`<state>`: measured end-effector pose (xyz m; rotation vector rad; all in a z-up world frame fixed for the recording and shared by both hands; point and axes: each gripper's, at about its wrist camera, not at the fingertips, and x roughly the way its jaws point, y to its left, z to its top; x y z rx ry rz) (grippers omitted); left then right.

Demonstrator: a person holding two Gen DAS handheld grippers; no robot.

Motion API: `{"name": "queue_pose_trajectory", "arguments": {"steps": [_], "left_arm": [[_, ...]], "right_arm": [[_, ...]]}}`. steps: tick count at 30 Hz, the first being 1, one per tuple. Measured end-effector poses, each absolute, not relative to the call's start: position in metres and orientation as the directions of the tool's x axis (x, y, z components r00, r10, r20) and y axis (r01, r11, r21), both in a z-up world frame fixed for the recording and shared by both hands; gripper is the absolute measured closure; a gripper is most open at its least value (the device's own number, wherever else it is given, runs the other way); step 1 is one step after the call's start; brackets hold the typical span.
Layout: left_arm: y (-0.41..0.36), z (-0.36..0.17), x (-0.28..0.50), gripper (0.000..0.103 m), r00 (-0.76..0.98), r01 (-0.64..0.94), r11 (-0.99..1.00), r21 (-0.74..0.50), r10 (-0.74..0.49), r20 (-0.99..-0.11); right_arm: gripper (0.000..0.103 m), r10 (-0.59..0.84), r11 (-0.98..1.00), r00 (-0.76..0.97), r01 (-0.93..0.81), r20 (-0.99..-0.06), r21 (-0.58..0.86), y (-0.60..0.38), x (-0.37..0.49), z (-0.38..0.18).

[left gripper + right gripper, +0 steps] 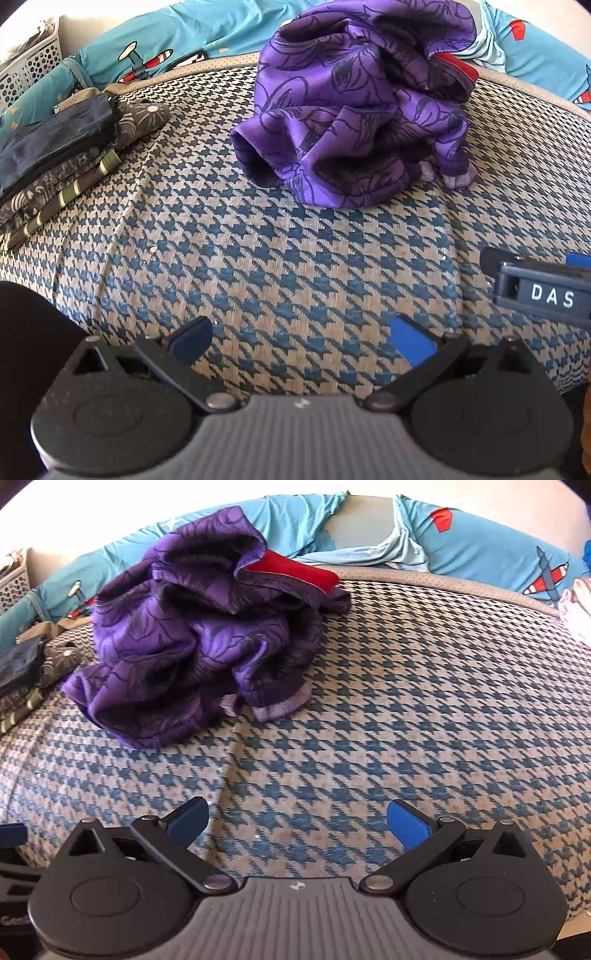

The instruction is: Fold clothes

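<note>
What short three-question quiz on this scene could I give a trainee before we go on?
1. True or false: the left gripper holds the purple garment.
2. The folded stack lies to which side of the purple garment in the left wrist view? A) left B) right C) on top
3. Fill in: the right gripper is ____.

Key: 1 false, it is open and apart from the garment; 2 A; 3 open.
</note>
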<state>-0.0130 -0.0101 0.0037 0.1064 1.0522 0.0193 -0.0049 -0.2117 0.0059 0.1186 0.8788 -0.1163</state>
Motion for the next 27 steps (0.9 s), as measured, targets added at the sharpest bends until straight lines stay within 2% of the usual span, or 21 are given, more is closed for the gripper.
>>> {"name": "queue_pose_trajectory", "arguments": {"steps": [9, 27], "left_arm": [[-0.0105, 0.0025, -0.0172, 0.0, 0.494, 0.05, 0.996, 0.075, 0.041, -0.869], [-0.008, 0.0039, -0.0215, 0.0, 0.489, 0.044, 0.996, 0.071, 0.04, -0.871]], "right_arm": [[0.0, -0.061, 0.976, 0.637, 0.199, -0.769, 0.087, -0.2209, -0.0046, 0.0043], [0.0, -0.019, 0.98, 0.633, 0.166, -0.774, 0.112, -0.2191, -0.0046, -0.003]]}}
